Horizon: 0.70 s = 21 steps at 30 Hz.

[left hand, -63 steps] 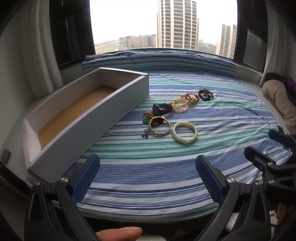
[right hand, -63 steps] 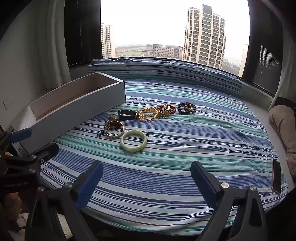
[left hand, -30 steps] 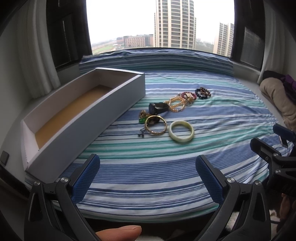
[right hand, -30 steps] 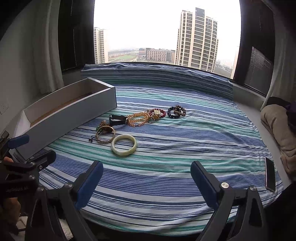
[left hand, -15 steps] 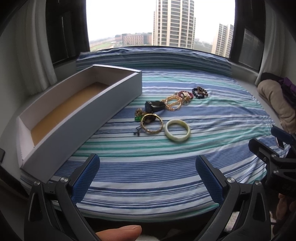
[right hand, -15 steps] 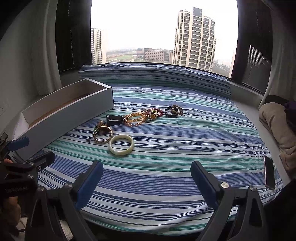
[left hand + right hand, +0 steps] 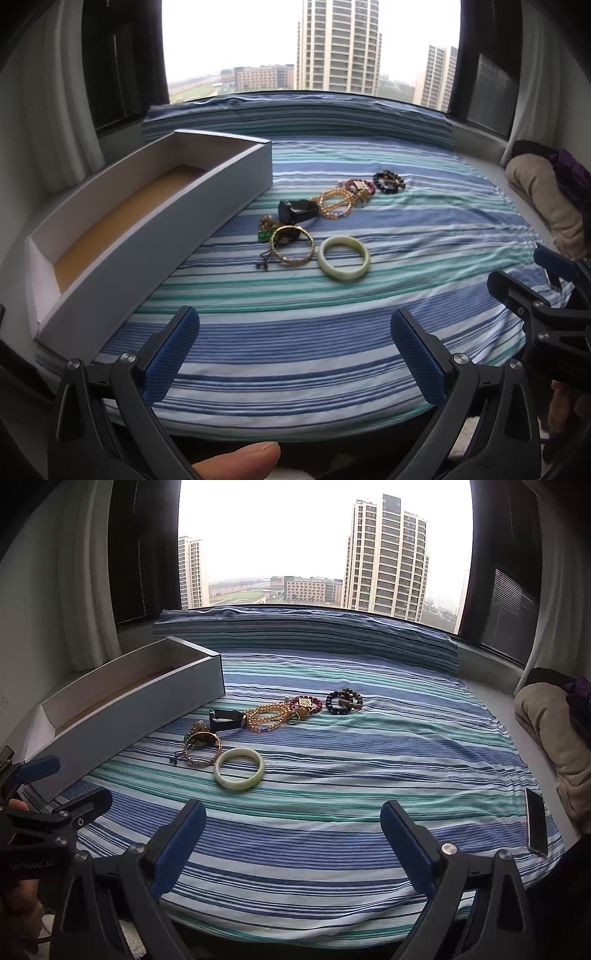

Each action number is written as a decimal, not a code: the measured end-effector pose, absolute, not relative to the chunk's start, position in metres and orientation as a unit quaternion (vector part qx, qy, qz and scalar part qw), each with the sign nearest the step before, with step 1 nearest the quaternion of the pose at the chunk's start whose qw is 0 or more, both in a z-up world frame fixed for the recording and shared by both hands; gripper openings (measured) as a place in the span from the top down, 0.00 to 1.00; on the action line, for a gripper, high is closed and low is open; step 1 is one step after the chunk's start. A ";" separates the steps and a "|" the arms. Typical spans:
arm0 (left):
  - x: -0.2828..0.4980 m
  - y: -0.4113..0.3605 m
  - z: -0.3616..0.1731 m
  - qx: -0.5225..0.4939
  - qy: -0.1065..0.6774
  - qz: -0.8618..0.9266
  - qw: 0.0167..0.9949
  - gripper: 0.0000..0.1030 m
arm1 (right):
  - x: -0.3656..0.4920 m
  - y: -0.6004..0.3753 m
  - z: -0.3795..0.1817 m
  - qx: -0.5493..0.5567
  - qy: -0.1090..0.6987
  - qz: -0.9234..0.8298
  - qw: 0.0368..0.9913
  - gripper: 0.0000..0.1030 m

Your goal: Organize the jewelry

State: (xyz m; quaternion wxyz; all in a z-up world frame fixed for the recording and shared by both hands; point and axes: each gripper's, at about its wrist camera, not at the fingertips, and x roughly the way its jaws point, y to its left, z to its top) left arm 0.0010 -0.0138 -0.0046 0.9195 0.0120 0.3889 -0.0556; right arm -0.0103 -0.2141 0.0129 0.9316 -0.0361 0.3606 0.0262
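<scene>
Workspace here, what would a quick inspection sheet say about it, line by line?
Surface: striped bedsheet, flat.
Job's things: long open box, nothing seen inside; pale bangle, gold bangle, black watch, amber beads, red bracelet and dark beads lie on the sheet beside it.
Clutter: phone at the sheet's right edge; beige bundle.
Grippers: left gripper and right gripper open, holding nothing.
Cables: nothing seen.
Surroundings: window, curtains, tower blocks outside.
</scene>
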 end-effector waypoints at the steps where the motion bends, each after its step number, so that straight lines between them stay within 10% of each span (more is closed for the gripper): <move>1: 0.001 -0.014 -0.004 0.011 0.389 -0.056 0.919 0.00 | -0.011 -0.214 0.013 -0.036 0.361 0.026 0.931 0.06; 21: 0.002 -0.014 -0.008 0.026 0.400 -0.041 0.915 0.00 | -0.010 -0.213 0.014 -0.036 0.363 0.026 0.931 0.06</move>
